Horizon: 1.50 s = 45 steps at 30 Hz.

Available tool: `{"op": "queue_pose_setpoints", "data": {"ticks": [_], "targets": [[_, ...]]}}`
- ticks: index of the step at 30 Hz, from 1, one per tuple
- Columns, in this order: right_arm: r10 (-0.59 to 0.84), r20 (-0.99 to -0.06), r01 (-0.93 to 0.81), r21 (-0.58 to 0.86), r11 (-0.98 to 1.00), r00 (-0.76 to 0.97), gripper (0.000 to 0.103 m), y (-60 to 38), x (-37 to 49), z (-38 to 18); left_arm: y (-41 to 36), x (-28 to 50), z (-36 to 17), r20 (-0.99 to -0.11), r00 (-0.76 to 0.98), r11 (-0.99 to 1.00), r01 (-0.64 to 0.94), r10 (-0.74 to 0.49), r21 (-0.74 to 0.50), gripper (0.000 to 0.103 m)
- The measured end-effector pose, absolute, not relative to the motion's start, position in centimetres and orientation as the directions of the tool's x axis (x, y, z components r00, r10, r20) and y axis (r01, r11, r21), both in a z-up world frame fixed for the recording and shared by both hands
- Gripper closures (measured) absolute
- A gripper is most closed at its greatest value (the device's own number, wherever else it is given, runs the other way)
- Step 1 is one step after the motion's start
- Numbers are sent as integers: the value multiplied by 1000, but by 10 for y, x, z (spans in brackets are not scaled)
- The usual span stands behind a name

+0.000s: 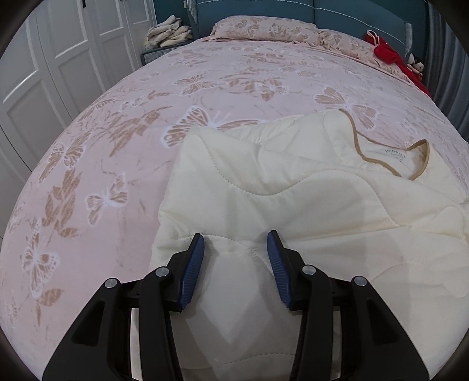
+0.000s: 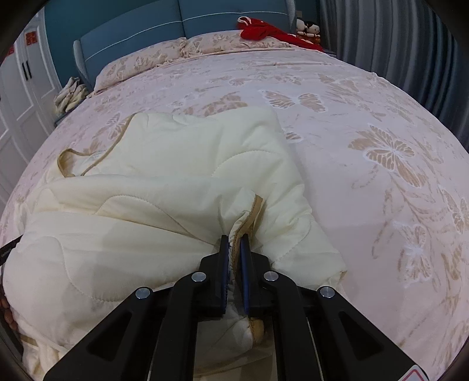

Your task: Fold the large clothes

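— Cream quilting fills most of both views; where does the cream quilted garment (image 1: 293,205) lie?

— On the bed (image 1: 117,146), over a pink bedspread printed with tan butterflies; in the left wrist view it takes the lower right and centre of the frame, its tan-trimmed neckline (image 1: 390,158) at the right of centre.

— Start at the left, then; what stands there?

— In the left wrist view, white panelled wardrobe doors (image 1: 44,73) fill the upper left; a heap of pale folded cloths (image 1: 168,32) sits at the top, left of centre; a pillow (image 1: 263,27) in the same butterfly print lies at the top centre against a teal headboard (image 1: 351,11); something red (image 1: 390,55) lies at the upper right.

— And the left gripper (image 1: 234,243)?

— Bottom centre; its blue pads (image 1: 193,263) stand apart with a bulge of the quilted fabric between them; whether they press on it, I cannot tell.

— Now the right wrist view?

— The garment (image 2: 176,190) spreads across the left and centre of the frame; bare bedspread runs to the right; grey curtains (image 2: 395,35) hang at the upper right.

— The right gripper (image 2: 234,243)?

— Bottom centre; its jaws are pressed nearly together, pinching a bunched fold of the garment at a tan-trimmed edge (image 2: 255,211); the fabric puckers up from between the pads.
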State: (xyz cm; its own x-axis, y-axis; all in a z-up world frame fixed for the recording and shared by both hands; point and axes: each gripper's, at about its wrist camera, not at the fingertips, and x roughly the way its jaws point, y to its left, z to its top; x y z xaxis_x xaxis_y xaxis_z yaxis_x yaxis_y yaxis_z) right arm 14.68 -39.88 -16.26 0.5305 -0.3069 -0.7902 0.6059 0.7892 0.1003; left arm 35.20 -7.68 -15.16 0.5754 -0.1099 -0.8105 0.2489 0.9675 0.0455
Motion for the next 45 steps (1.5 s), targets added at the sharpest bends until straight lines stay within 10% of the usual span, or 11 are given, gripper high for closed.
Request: {"op": "queue_pose_setpoints", "data": {"ticks": [13, 27, 33, 45], "targets": [[-351, -676, 596, 163, 786, 648, 88, -375, 126, -93, -62, 345, -122, -784, 606, 971, 237, -136, 14, 60], [-137, -784, 421, 169, 891, 605, 103, -324, 156, -147, -104, 302, -134, -804, 544, 922, 386, -239, -13, 58], [-238, -745, 448, 90, 889, 623, 98, -340, 158, -112, -84, 326, -107, -775, 589, 940, 340, -231, -22, 59], [7, -714, 141, 147, 979, 700, 98, -245, 301, -96, -109, 430, -115, -824, 539, 955, 298, -176, -9, 60]]}}
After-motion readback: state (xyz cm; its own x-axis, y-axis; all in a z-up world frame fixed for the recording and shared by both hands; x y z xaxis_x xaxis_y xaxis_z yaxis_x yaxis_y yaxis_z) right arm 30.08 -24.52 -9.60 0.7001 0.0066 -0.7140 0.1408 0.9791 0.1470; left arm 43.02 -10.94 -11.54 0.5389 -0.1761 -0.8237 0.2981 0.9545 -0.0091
